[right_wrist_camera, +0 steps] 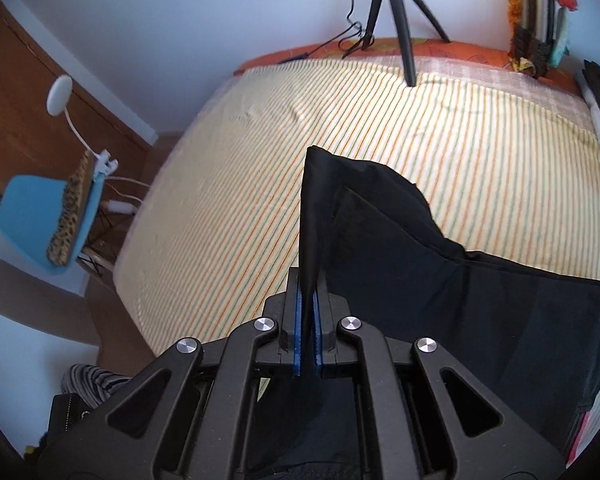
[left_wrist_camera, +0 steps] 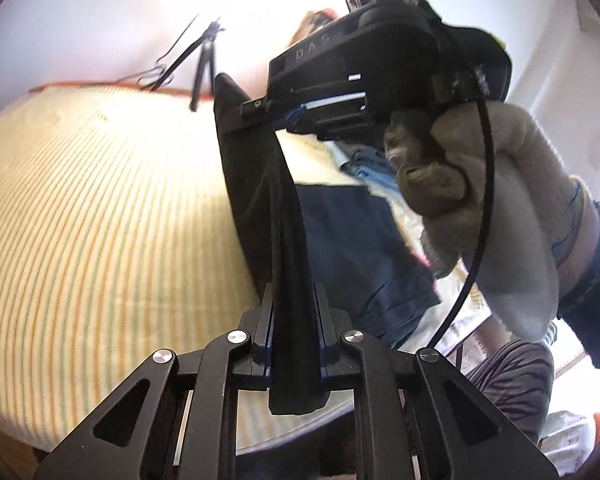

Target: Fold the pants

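Note:
The black pants hang stretched in the air above the striped bed. My left gripper is shut on one edge of the fabric, which runs up to my right gripper, held in a gloved hand and also shut on it. In the right wrist view my right gripper pinches a fold of the black pants, which drape to the right over the bed.
A pile of folded blue jeans lies on the bed's right side. A black tripod stands at the bed's far end. A blue chair and wooden wardrobe stand left of the bed.

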